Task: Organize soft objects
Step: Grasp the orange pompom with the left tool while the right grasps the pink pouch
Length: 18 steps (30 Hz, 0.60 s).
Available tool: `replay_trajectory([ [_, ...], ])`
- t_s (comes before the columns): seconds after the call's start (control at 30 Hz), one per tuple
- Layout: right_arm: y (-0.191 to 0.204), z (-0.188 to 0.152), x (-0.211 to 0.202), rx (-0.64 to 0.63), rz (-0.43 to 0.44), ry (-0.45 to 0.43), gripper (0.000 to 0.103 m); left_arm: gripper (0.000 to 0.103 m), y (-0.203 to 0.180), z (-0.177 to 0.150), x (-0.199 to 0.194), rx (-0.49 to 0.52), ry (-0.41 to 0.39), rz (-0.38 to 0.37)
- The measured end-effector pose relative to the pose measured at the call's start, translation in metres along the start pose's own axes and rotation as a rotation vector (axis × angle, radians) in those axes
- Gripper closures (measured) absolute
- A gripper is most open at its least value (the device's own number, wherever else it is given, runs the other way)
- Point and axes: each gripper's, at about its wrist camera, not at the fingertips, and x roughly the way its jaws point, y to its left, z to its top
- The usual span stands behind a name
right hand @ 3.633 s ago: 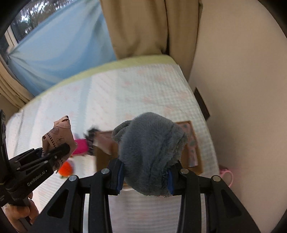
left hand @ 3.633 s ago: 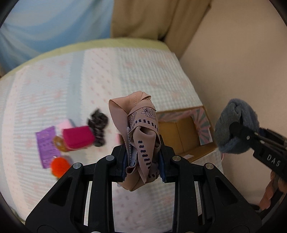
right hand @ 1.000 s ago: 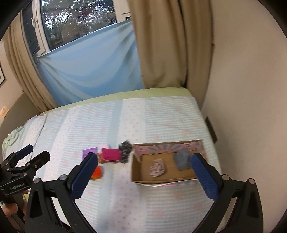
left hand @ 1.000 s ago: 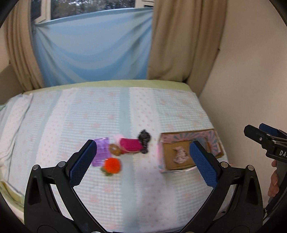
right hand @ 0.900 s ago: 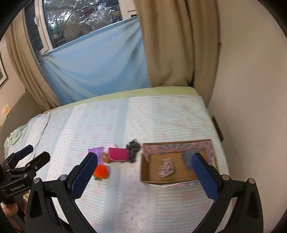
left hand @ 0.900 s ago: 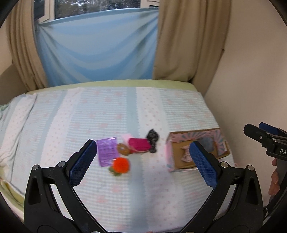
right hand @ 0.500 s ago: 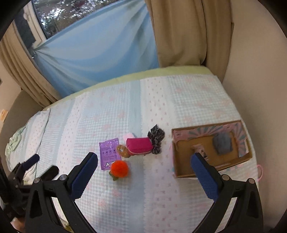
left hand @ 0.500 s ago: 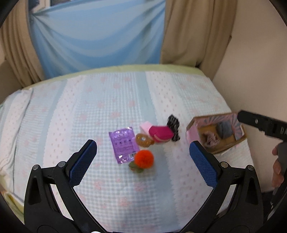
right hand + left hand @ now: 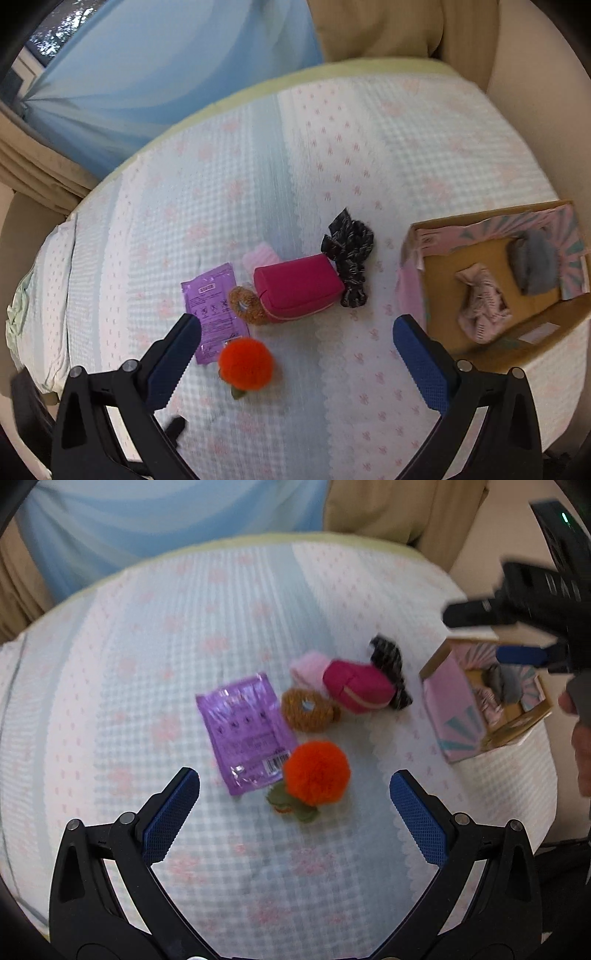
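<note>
On the bed lie an orange pom-pom [image 9: 317,772] [image 9: 245,364], a brown scrunchie [image 9: 308,709] [image 9: 245,305], a magenta pouch [image 9: 357,691] [image 9: 300,287], a pale pink soft item [image 9: 308,666] [image 9: 260,256], a black knit scrunchie [image 9: 391,671] [image 9: 350,259] and a purple packet [image 9: 246,731] [image 9: 214,310]. A cardboard box [image 9: 456,709] [image 9: 491,221] at the right holds a beige patterned cloth [image 9: 482,302] and a grey fluffy item [image 9: 535,264]. My left gripper [image 9: 294,812] is open above the pom-pom. My right gripper [image 9: 297,352] is open above the bed and also shows in the left wrist view [image 9: 513,631].
The bed has a pale blue and white cover with pink flowers [image 9: 332,129]. A blue curtain [image 9: 166,66] and beige curtains [image 9: 388,26] hang behind. A beige wall [image 9: 546,74] runs along the right side of the bed, beside the box.
Both grippers, which earlier held the beige cloth and the grey fluffy item, are open with those items in the box. Both have since moved left and down towards the loose items.
</note>
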Motion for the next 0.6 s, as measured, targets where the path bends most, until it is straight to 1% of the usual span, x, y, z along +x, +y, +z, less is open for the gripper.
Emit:
replay_trajectory([
  [0.1, -0.001, 0.006, 0.029, 0.016, 0.009, 0.035, 0.0, 0.0, -0.001, -0.004, 0.028, -0.007, 0.042, -0.01],
  [0.17, -0.002, 0.009, 0.047, 0.005, 0.022, 0.054, 0.0, 0.0, -0.003, -0.007, 0.045, 0.0, 0.064, -0.013],
  [0.23, 0.001, 0.011, 0.06, -0.038, 0.028, 0.063, 0.0, 0.001, -0.005, -0.008, 0.059, 0.014, 0.083, -0.007],
  [0.27, 0.003, 0.013, 0.066, -0.086, 0.047, 0.065, 0.0, 0.001, -0.006, -0.008, 0.063, 0.02, 0.09, -0.006],
  [0.3, 0.007, 0.015, 0.07, -0.151, 0.059, 0.064, 0.0, 0.001, -0.007, -0.007, 0.07, 0.029, 0.098, -0.006],
  [0.37, 0.015, 0.019, 0.076, -0.334, 0.054, 0.067, 0.0, 0.001, -0.007, -0.006, 0.08, 0.049, 0.108, -0.01],
  [0.4, 0.019, 0.021, 0.08, -0.446, 0.061, 0.08, 0.0, 0.001, -0.008, -0.005, 0.084, 0.058, 0.112, -0.01],
  [0.5, 0.027, 0.022, 0.09, -0.715, 0.115, 0.133, 0.0, 0.001, -0.011, -0.007, 0.096, 0.086, 0.125, -0.014],
  [0.53, 0.03, 0.019, 0.096, -0.835, 0.117, 0.156, 0.0, 0.001, -0.012, -0.007, 0.099, 0.092, 0.129, -0.014],
  [0.6, 0.035, 0.013, 0.109, -1.033, 0.107, 0.2, 0.0, 0.001, -0.015, -0.008, 0.108, 0.103, 0.138, -0.013],
])
